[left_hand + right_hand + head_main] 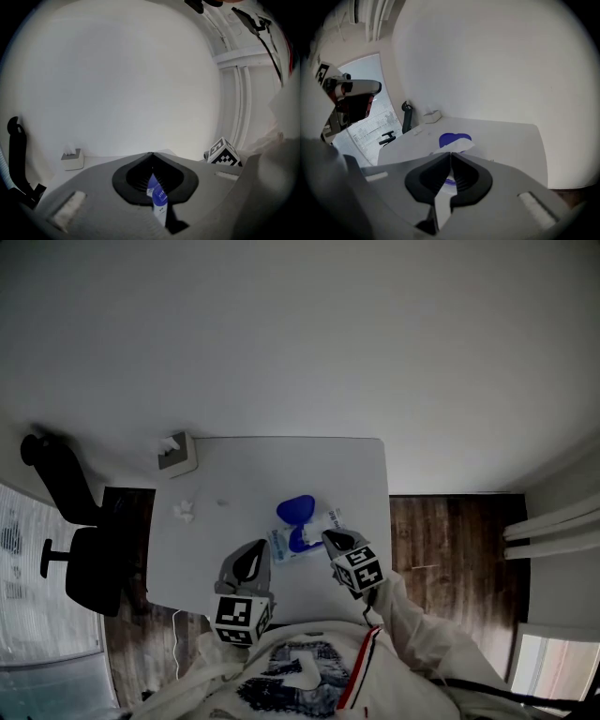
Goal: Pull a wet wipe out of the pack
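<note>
R gripper (451, 155): jaws shut, tips meeting, w/ a thin white sheet pinched between the pads. Sheet read as the wet wipe (458, 146); its free part fanned out just beyond the tips, in front of the blue lid (454, 138). L gripper (151, 155): jaws likewise closed, clamped on a blue-and-white edge of the pack (158, 199), i.e. acting as hold-down.

Location, head view: pack (291, 545) lay flat on the white table (356, 465), toward the near edge, between the two grippers. L gripper (255, 554) was at its left end, R gripper (334, 538) at its right side. Lid (295, 510) stood flipped open on the far side of the pack. Tissue box (176, 454) and crumpled tissue (184, 512) sat well apart to the left; not involved.

Step in hand (judgement): extraction phase. Wipe was gripped and partly out, not yet free of the pack; approx. mid-task. How much of the sheet remained inside could not be told.

Next move, reqs:
- R gripper: draw up and away from the opening, grip unchanged.
- L gripper: hold the pack down on the table so it does not lift w/ the wipe.
- Pull smoothly; a jerk may tear the sheet or drag a 2nd wipe out.
</note>
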Demonstrator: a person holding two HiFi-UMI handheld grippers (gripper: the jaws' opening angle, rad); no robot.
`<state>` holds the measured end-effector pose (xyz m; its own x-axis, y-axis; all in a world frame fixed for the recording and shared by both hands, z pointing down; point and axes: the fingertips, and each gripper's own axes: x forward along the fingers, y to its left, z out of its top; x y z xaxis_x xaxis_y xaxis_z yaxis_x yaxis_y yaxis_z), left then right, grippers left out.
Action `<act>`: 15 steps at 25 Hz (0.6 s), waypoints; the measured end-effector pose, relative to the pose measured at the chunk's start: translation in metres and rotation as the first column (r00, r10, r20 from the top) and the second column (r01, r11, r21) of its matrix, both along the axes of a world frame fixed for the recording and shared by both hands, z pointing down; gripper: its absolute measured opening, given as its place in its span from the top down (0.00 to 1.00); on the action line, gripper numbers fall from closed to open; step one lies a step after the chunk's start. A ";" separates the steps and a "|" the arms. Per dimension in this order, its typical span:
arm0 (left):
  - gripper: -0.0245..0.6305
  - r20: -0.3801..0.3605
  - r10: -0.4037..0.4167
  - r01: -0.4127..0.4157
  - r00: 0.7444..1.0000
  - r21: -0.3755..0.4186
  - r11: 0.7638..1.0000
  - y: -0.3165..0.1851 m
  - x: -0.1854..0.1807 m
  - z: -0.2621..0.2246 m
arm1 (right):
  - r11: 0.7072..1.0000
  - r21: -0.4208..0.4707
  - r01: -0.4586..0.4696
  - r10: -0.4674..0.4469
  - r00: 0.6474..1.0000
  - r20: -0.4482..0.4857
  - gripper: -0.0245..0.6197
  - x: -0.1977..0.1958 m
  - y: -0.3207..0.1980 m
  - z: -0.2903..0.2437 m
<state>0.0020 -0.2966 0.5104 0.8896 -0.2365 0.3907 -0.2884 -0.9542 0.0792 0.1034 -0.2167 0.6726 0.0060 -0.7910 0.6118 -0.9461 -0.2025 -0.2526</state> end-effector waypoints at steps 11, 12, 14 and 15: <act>0.96 -0.020 0.015 -0.015 1.000 0.028 0.999 -0.005 0.014 -0.008 | 0.988 0.076 -0.137 0.140 0.990 -0.030 0.94 0.032 0.024 -0.041; 0.96 -0.024 0.016 -0.015 1.000 0.034 0.999 -0.006 0.016 -0.010 | 0.985 0.084 -0.149 0.154 0.987 -0.048 0.94 0.036 0.027 -0.047; 0.96 -0.032 0.015 -0.014 0.999 0.046 0.999 -0.007 0.019 -0.014 | 0.980 0.101 -0.173 0.183 0.978 -0.099 0.94 0.045 0.035 -0.060; 0.96 -0.034 0.015 -0.013 0.999 0.052 0.999 -0.007 0.021 -0.015 | 0.976 0.113 -0.185 0.198 0.973 -0.119 0.94 0.048 0.039 -0.067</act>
<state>0.0227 -0.3036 0.4953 0.9058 -0.2431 0.3469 -0.2731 -0.9612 0.0394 0.1514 -0.1777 0.6055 0.2372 -0.8250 0.5130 -0.9181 -0.3630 -0.1594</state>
